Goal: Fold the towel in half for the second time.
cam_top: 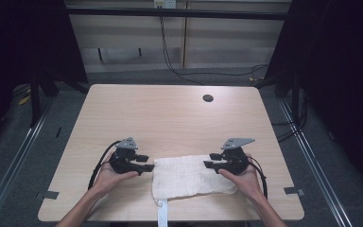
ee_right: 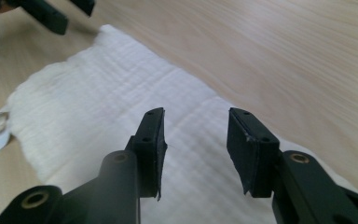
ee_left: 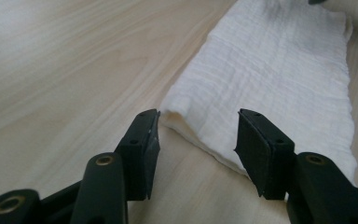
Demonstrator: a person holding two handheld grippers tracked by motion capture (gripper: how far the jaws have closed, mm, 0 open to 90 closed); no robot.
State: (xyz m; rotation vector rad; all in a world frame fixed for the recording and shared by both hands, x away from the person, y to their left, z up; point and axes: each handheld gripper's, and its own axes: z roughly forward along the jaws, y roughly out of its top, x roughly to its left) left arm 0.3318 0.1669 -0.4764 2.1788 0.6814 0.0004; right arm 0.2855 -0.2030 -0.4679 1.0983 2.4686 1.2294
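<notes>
High view: folded white cloth [cam_top: 191,176] lying flat near the front edge of a light wooden table [cam_top: 170,113], a narrow white strip trailing from its near left corner over the table edge. Left gripper [cam_top: 145,163] held just beside the cloth's left end, jaws pointing right toward it. Right gripper [cam_top: 211,160] held over the cloth's right end, jaws pointing left. Both in a person's hands, forearms entering from the bottom.

Left gripper view: jaws standing apart, nothing pinched between them, the near corner of the cloth [ee_left: 279,74] lying on the wood just ahead of the gap, pads clear of the fabric. Cloth running away from the jaws toward the upper right.

Right gripper view: jaws likewise parted and holding nothing, hovering above the cloth [ee_right: 98,102], which spreads beneath and beyond them. Left gripper's [ee_right: 67,14] dark jaw tips visible at the top left, past the far end of the cloth. Bare wood to the right
</notes>
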